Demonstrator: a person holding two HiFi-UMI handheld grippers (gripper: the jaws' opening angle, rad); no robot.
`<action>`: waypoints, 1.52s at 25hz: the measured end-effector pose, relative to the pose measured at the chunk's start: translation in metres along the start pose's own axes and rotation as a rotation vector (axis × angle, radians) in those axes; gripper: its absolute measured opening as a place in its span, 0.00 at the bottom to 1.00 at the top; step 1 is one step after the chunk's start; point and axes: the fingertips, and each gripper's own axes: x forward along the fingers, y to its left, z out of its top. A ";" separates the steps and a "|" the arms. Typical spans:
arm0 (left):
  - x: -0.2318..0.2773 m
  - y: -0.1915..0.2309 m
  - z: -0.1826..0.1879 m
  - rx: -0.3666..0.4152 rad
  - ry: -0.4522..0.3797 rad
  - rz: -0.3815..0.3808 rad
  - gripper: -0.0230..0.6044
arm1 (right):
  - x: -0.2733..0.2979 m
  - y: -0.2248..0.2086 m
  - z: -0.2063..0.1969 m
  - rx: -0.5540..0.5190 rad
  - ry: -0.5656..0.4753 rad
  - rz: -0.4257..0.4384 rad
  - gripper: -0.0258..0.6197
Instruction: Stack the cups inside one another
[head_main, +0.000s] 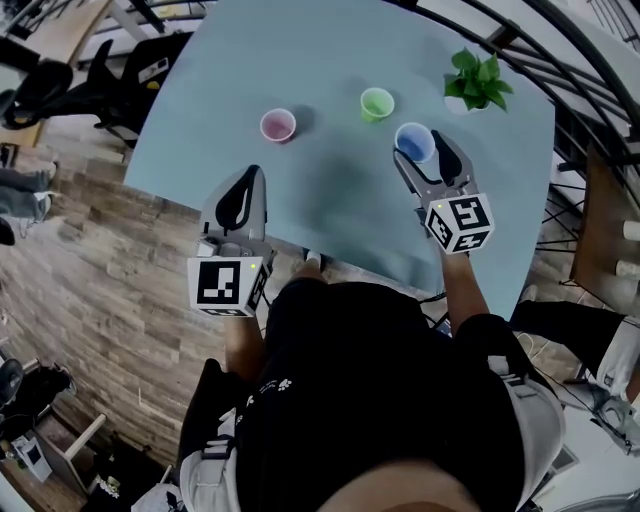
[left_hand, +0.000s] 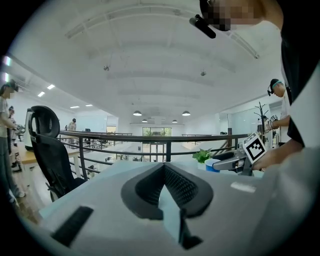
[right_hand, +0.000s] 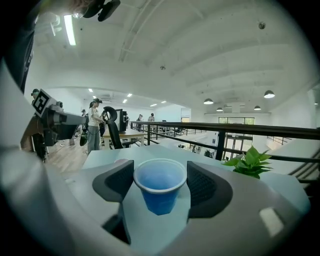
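Your head view alone spreads out the table (head_main: 330, 200), with the green cup (head_main: 377, 103) and pink cup (head_main: 277, 125) standing left of the plant (head_main: 478, 82). Your right gripper (right_hand: 160, 170) grasps the blue cup (right_hand: 160, 192) just left of that plant, while your left gripper (left_hand: 164, 170) is clenched on nothing.

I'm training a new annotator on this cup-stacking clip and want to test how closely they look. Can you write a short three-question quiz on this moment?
1. True or false: the left gripper holds a cup.
2. Which cup is between the jaws of the right gripper? A) green B) blue C) pink
3. How many cups stand free on the table, away from both grippers?

Key
1. False: its jaws are together with nothing between them.
2. B: the blue cup.
3. Two: the pink cup and the green cup.
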 end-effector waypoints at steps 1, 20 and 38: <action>-0.001 0.003 -0.002 -0.003 0.003 0.004 0.02 | 0.004 0.005 0.003 -0.003 -0.003 0.012 0.56; -0.016 0.068 -0.012 -0.040 0.014 0.090 0.02 | 0.090 0.101 0.054 -0.039 -0.043 0.257 0.56; -0.044 0.116 -0.033 -0.065 0.054 0.208 0.02 | 0.152 0.162 0.054 -0.046 -0.038 0.404 0.56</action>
